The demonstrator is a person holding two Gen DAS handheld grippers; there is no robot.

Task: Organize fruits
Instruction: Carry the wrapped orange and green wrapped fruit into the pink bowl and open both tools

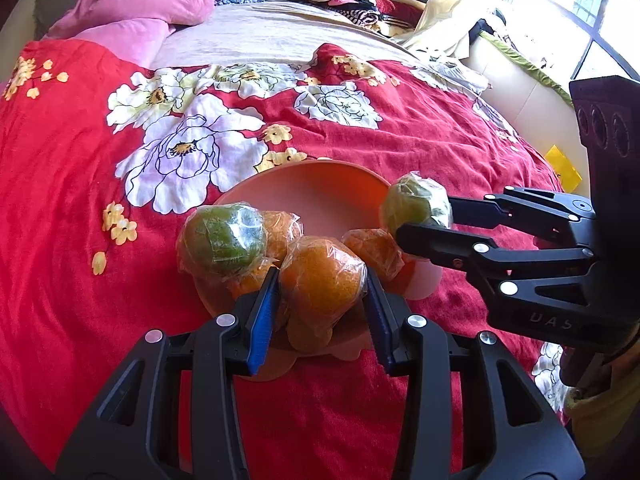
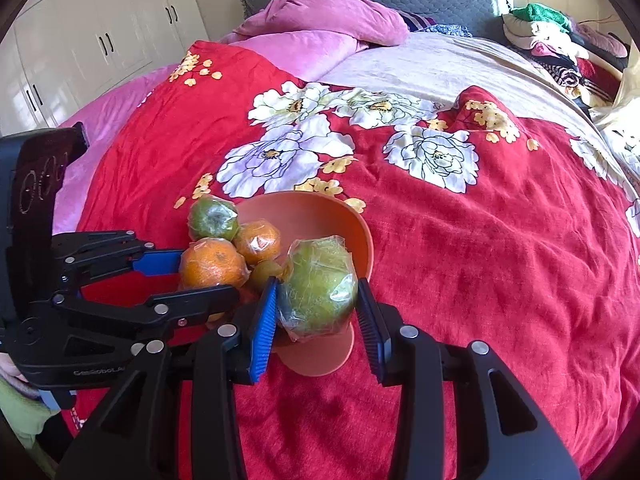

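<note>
A footed orange bowl (image 1: 320,184) stands on the red flowered quilt (image 1: 80,208), holding plastic-wrapped fruits. The left gripper (image 1: 322,304) is closed on one wrapped orange (image 1: 320,280), its blue pads (image 1: 262,320) pressing both sides, at the bowl's near rim. The right gripper (image 2: 318,312) clamps one wrapped green fruit (image 2: 320,288) over the bowl's right side; from the left wrist view that fruit (image 1: 416,204) sits between the black fingers at the bowl's far-right rim. Besides these two held fruits, one more green fruit (image 1: 224,236) lies on the left of the pile, with two oranges clearly visible: one behind it (image 1: 280,232) and one at right (image 1: 374,250). Bits of further fruit show underneath, too hidden to count. Two pink pillows (image 2: 332,16) lie at the head of the bed, and one pile of clothes (image 2: 552,40) is at the far side.
</note>
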